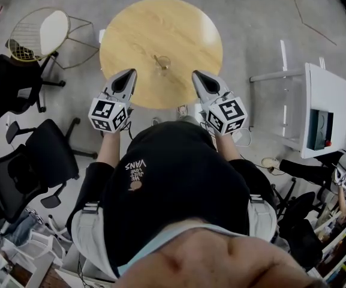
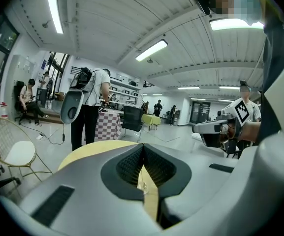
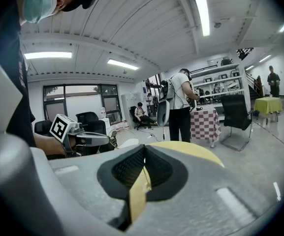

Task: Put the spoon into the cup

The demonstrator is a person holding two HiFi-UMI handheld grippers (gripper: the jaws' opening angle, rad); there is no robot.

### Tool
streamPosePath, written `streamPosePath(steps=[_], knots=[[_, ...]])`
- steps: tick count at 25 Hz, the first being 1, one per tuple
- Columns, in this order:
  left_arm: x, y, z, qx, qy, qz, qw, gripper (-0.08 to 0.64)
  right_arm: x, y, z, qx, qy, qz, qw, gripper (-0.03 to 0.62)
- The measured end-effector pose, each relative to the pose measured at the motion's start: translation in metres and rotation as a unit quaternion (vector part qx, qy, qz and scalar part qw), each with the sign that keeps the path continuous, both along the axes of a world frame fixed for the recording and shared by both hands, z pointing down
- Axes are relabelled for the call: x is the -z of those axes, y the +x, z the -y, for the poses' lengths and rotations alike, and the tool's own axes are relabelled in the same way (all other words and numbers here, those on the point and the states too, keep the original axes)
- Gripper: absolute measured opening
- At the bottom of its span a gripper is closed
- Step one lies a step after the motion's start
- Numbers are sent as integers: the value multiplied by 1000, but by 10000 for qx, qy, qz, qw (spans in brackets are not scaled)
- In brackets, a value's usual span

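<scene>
Filling the middle of the head view, a round wooden desk [image 1: 131, 29] is seen on a grey floor [image 1: 250, 17], with a white-seated wire chair [image 1: 41, 33] beside it at the left and black office chairs [image 1: 17, 167] nearer the person. The left gripper [image 1: 130, 72] and the right gripper [image 1: 196, 75] are held side by side over the near edge of the desk, well apart from each other. In the left gripper view the jaws are shown closed tip to tip with nothing between them, and the same is shown in the right gripper view. A clear cup [image 1: 163, 62] is set near the middle of the desk, beyond the two grippers and touched by neither. A thin spoon [image 1: 157, 57] appears to lean inside the cup, its handle tilted to the left.
</scene>
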State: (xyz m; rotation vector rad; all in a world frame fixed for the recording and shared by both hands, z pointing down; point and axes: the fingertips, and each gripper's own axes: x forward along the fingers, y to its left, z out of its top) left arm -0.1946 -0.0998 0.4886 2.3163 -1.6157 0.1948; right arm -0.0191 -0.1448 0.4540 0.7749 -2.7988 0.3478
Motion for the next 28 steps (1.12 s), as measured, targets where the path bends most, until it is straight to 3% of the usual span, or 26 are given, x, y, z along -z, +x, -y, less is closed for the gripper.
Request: streamPosePath(steps=[17, 28], knots=[[20, -6, -23, 246, 181, 36, 9995, 11, 5, -15, 6, 280, 16, 98, 9996, -2], [26, -1, -29, 431, 261, 9, 9987, 11, 3, -18, 10, 562, 55, -107, 9983, -2]])
